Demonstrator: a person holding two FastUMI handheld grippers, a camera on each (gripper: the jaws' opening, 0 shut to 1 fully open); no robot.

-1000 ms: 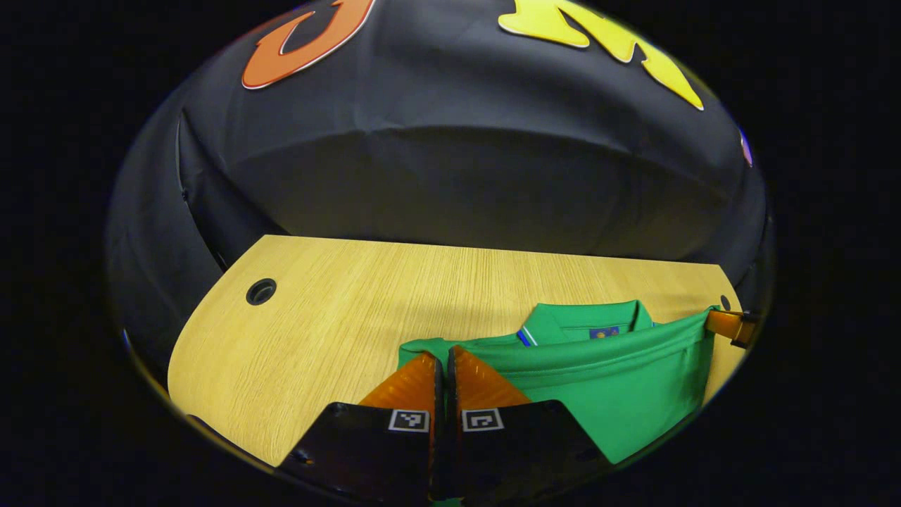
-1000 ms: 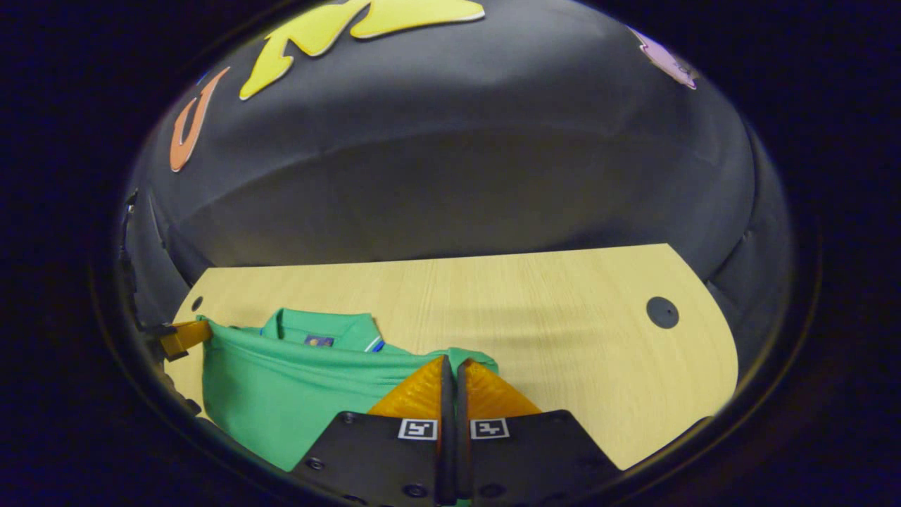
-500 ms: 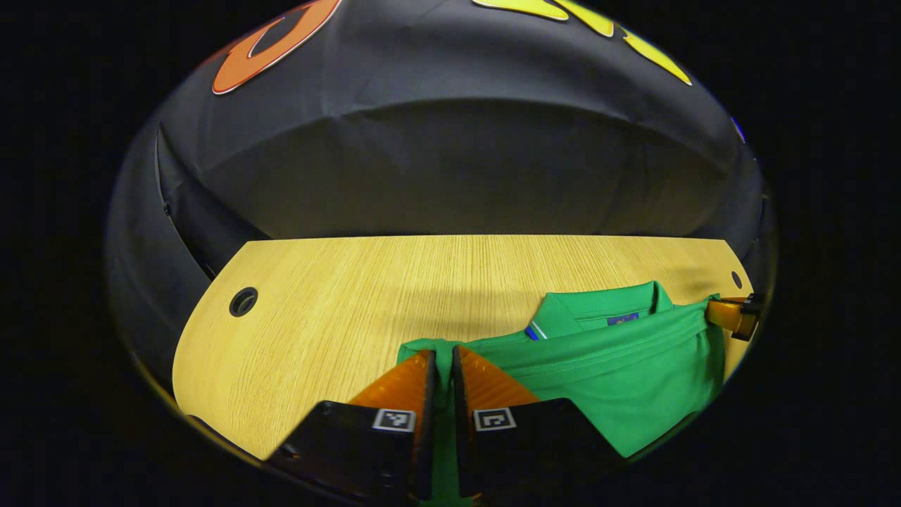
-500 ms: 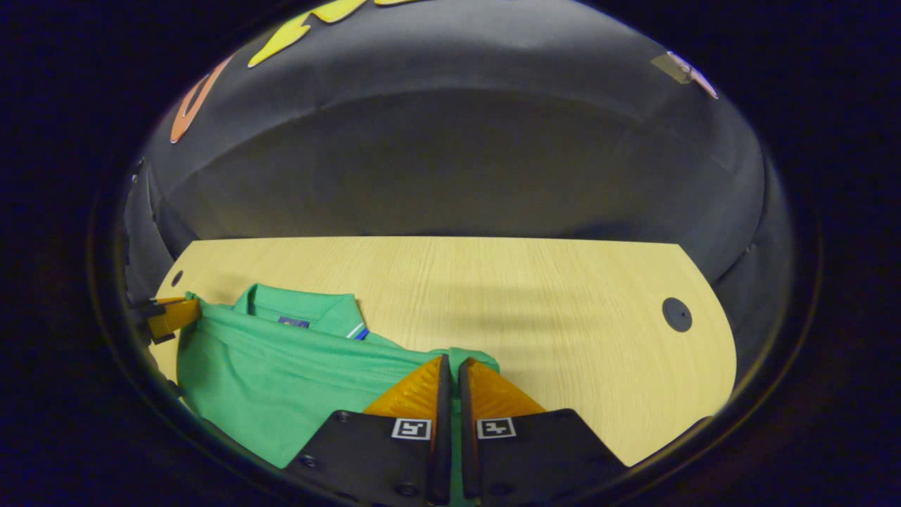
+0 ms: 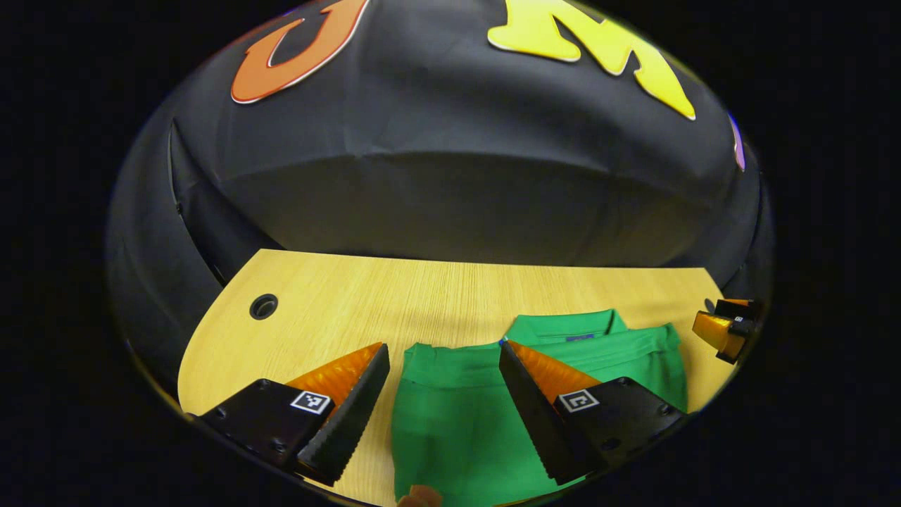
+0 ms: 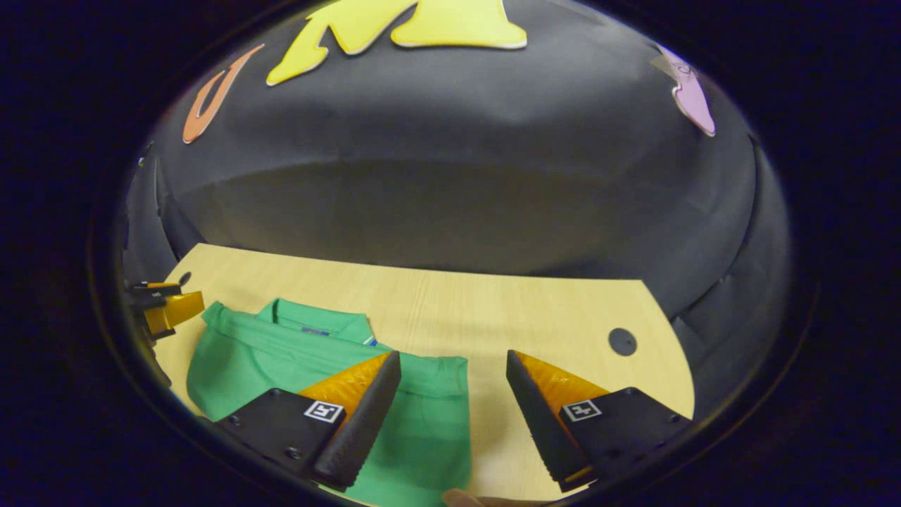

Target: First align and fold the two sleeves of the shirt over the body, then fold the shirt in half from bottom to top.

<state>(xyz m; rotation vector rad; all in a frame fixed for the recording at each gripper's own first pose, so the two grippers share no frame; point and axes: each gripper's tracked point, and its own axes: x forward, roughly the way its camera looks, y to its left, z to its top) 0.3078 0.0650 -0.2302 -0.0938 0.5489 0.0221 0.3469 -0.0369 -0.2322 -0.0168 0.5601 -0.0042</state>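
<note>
The green polo shirt [image 5: 457, 422] lies folded on the wooden table [image 5: 338, 310], its hem edge up near the collar [image 5: 563, 327]. My left gripper [image 5: 443, 346] stands open above the shirt's left end, nothing between its fingers. In the right gripper view the shirt [image 6: 246, 352] spreads out to the left, and my right gripper [image 6: 452, 355] hangs open over its right edge. Each gripper appears at the rim of the other's view: the right gripper [image 5: 725, 327] and the left gripper [image 6: 165, 310], both just off the shirt's corners.
A round cable hole [image 5: 263, 306] sits near the table's left end and another hole [image 6: 622, 341] near its right end. Black cloth walls close in behind the table. A fingertip [image 5: 419, 496] peeks in at the bottom edge.
Both grippers were shut on the shirt's hem corners, holding it stretched above the table. They have opened, and the hem now lies flat on the shirt.
</note>
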